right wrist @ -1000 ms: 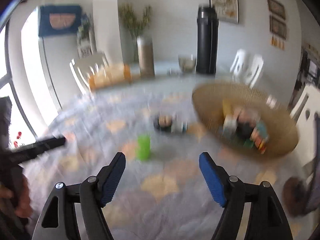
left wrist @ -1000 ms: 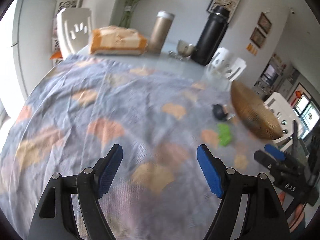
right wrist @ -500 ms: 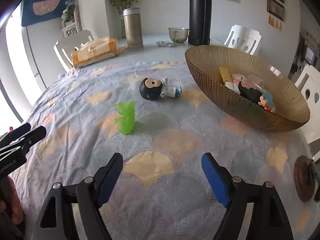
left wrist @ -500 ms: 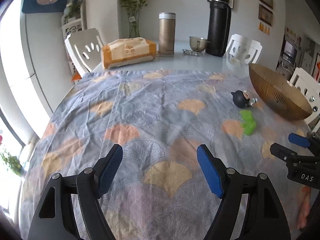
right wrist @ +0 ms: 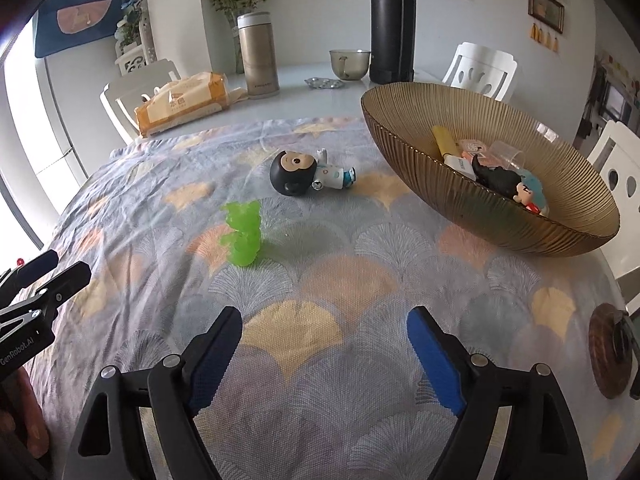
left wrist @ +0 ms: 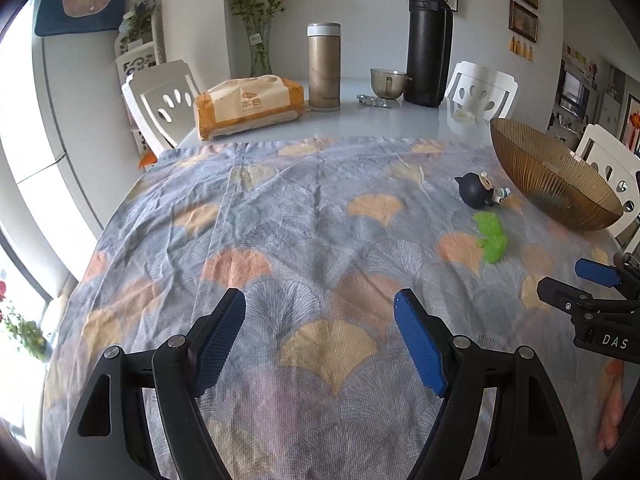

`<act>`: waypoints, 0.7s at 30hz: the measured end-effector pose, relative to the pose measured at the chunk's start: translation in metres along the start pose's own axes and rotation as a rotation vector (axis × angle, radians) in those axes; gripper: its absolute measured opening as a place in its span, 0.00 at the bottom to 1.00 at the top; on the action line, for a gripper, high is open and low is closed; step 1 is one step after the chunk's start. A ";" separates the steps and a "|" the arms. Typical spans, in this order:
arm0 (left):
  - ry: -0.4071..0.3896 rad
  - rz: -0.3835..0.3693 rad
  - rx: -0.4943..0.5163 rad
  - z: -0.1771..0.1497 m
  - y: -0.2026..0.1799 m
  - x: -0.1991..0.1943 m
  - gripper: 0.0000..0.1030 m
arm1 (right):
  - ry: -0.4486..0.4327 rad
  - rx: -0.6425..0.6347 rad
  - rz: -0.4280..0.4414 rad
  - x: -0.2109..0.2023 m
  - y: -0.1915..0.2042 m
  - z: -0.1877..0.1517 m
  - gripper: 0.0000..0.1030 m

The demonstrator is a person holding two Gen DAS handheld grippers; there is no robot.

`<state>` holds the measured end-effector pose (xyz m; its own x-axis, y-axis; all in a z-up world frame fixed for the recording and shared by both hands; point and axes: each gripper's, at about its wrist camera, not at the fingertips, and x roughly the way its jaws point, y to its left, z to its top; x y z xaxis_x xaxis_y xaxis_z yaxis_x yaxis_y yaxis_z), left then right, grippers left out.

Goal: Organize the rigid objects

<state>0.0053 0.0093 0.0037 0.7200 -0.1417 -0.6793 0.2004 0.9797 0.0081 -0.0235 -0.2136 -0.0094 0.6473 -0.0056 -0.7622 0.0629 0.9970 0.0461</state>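
A black-headed toy figure [right wrist: 308, 174] lies on its side on the patterned tablecloth; it also shows in the left wrist view [left wrist: 478, 190]. A translucent green toy [right wrist: 242, 234] stands just in front of it, also seen in the left wrist view [left wrist: 491, 236]. An amber ribbed bowl [right wrist: 500, 216] at the right holds several small toys and shows in the left wrist view [left wrist: 548, 184]. My right gripper [right wrist: 324, 354] is open and empty, well short of the green toy. My left gripper [left wrist: 320, 340] is open and empty over the cloth's middle.
At the table's far end stand a tissue pack [left wrist: 248, 106], a gold flask [left wrist: 324, 66], a tall black flask [left wrist: 428, 40] and a small cup [left wrist: 387, 82]. White chairs [left wrist: 162, 100] surround the table. A brown coaster [right wrist: 610, 350] lies at the right edge.
Both views have steadied from blurred motion. The right gripper has drawn slightly closer to the toys. Both grippers stay open.
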 end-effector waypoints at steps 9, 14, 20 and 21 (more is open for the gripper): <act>0.008 0.000 0.007 -0.001 -0.001 0.001 0.73 | 0.012 0.002 0.002 0.002 -0.001 0.000 0.82; 0.010 0.000 0.011 0.000 -0.002 0.002 0.73 | 0.017 0.000 0.001 0.003 0.000 0.001 0.82; 0.013 0.003 0.017 0.000 -0.004 0.002 0.73 | 0.022 -0.005 0.002 0.004 0.001 0.001 0.82; 0.013 0.003 0.017 0.000 -0.004 0.002 0.73 | 0.022 -0.005 0.001 0.004 0.001 0.001 0.82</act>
<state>0.0062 0.0052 0.0022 0.7119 -0.1368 -0.6888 0.2097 0.9775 0.0226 -0.0200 -0.2127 -0.0121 0.6307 -0.0026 -0.7761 0.0579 0.9974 0.0437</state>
